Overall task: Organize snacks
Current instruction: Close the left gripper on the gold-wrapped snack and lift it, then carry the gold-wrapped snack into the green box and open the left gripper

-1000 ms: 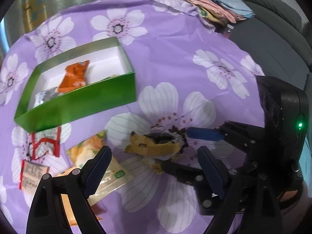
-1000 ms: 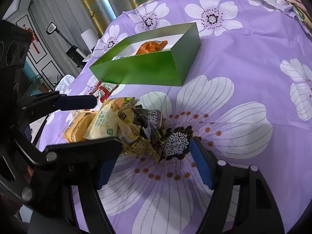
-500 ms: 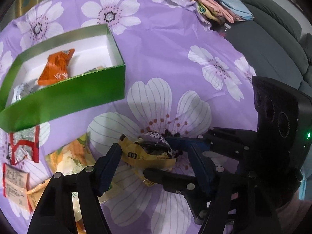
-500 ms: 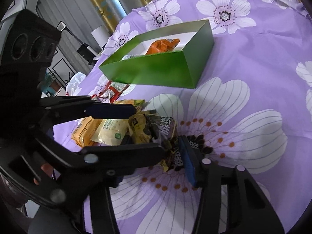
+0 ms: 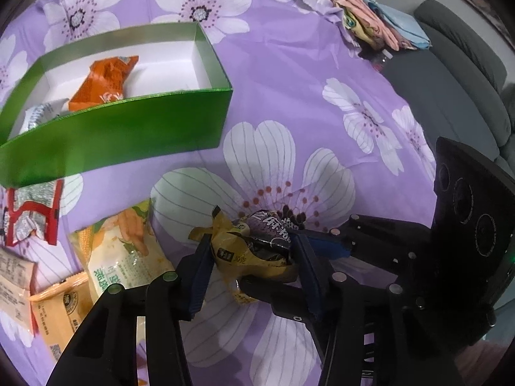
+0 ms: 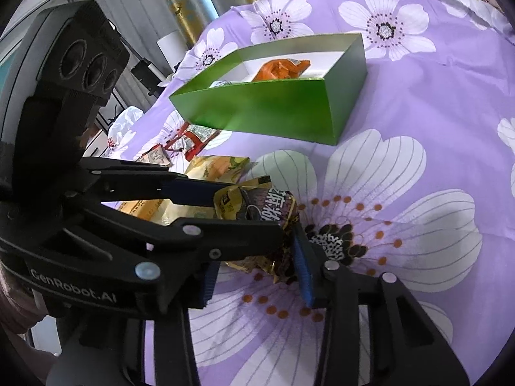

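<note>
My left gripper (image 5: 254,265) now clamped on yellow snack packet (image 5: 254,251), right gripper (image 6: 257,260) closing around same packet; both were spread a second ago. Green box (image 5: 128,135) ahead-left awaits it.

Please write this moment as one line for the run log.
left gripper: shut on yellow snack packet | right gripper: around same packet, grip unclear | green box: holds orange packet

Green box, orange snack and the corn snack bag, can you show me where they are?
Green box (image 5: 122,135), left wrist view, on its front outer wall.
Orange snack (image 5: 103,83), left wrist view, middle of the wrapper inside the box.
Corn snack bag (image 5: 125,257), left wrist view, middle of its printed face.
</note>
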`<state>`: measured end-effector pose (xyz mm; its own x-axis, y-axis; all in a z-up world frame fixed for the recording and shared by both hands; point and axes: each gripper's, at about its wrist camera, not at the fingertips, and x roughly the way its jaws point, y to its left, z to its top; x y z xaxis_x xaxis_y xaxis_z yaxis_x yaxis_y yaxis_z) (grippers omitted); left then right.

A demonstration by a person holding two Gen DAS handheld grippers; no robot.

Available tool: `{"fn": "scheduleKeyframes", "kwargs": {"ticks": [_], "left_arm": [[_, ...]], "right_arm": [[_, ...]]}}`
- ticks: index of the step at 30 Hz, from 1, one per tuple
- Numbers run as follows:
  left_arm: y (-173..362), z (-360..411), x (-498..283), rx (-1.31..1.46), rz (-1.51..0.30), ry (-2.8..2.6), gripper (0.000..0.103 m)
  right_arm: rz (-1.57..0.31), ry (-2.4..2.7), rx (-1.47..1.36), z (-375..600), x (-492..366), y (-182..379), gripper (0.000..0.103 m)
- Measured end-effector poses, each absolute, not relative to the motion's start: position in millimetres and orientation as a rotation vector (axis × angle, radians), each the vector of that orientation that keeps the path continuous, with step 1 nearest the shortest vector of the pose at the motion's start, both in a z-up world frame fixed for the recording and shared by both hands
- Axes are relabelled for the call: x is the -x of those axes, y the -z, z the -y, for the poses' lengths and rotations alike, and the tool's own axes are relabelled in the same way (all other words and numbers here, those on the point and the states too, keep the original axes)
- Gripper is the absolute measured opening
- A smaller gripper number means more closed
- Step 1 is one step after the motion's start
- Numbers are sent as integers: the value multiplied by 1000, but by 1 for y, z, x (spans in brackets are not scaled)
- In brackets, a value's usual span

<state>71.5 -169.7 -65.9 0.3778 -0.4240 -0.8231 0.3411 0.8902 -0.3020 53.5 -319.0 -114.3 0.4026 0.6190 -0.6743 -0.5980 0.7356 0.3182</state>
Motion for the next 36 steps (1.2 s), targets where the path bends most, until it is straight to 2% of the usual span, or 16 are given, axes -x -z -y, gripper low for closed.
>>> {"fn": "scheduleKeyframes", "kwargs": {"ticks": [21, 36], "left_arm": [[-1, 155, -25, 47, -887, 427, 50], [-23, 138, -2, 62, -816, 406, 50]], "right_arm": [[-687, -818, 37, 307, -10, 49, 40], [-638, -835, 76, 293, 6, 25, 40]]}}
